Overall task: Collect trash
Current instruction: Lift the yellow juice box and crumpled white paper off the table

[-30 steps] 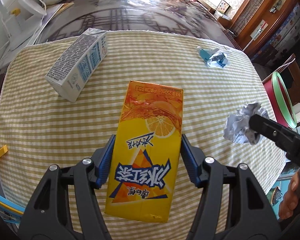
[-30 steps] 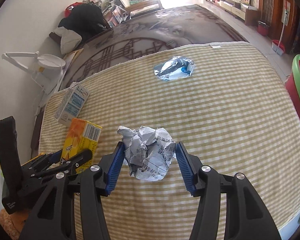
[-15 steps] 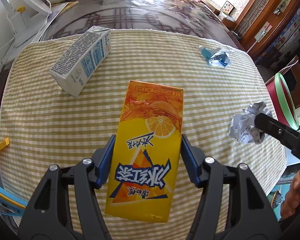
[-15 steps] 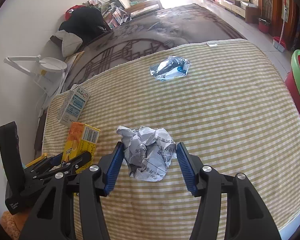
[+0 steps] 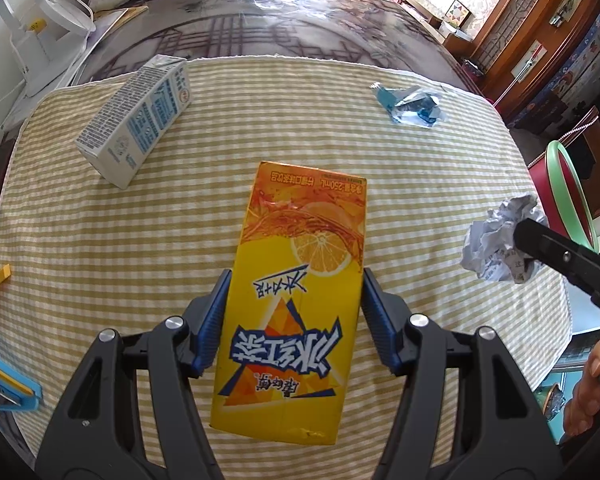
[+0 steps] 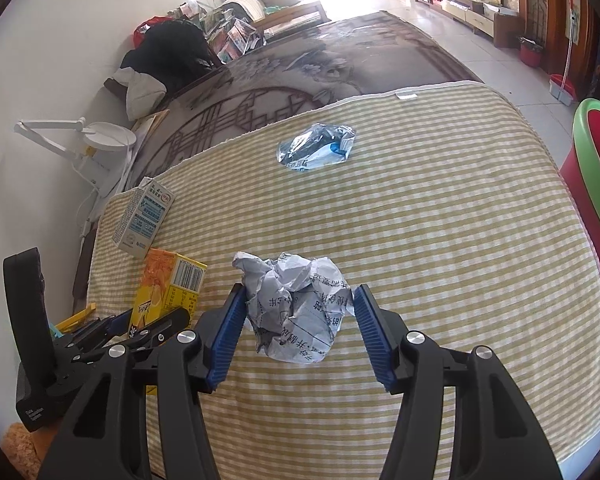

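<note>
Two pieces are picked up, the left gripper [image 5: 294, 312] squeezing the yellow juice box [image 5: 296, 296] and the right gripper [image 6: 298, 332] hugging the crumpled paper ball [image 6: 296, 304], while the white milk carton [image 5: 138, 118] and foil wrapper [image 5: 410, 106] wait on the table [image 5: 220, 208], none binned.

Background stuff: the surface is covered with a yellow-and-white striped cloth [image 6: 440, 240], and past its far edge you can see the dark tabletop [image 5: 300, 12] with a fretwork pattern printed on it. A white desk lamp [image 6: 100, 140] sits off on the left by the wall, next to a dark heap of clothes [image 6: 168, 56] and a white cushion [image 6: 140, 92]. Wooden cabinets [image 5: 540, 40] line the right side of the room. Far end is blown out by sunlight.
</note>
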Tool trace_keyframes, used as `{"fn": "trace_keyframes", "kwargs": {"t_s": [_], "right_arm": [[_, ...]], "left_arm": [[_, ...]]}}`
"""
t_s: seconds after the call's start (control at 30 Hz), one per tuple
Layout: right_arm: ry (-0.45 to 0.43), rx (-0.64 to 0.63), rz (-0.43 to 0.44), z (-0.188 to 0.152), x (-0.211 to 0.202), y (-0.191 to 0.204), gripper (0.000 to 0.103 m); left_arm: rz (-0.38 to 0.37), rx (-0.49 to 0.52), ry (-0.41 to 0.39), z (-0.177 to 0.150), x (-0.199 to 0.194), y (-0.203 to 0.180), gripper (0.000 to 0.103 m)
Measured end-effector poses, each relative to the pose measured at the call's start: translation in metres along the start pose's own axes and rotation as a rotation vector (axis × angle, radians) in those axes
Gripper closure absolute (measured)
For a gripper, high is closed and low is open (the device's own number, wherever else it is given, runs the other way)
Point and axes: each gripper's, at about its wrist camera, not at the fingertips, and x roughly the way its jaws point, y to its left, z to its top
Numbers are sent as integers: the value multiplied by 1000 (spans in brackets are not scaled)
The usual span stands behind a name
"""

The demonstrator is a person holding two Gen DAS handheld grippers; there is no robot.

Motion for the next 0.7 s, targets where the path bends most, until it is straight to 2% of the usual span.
{"fn": "trace_keyframes", "kwargs": {"t_s": [0.5,0.7], "right_arm": [[-43,-86,18,16,-40,-50,49],[-55,-91,45,19,-51,-65,49]], "left_arm": [[14,-4,-42,3,-5,-77,44],[33,-12,-61,4,-11,-94,44]]}}
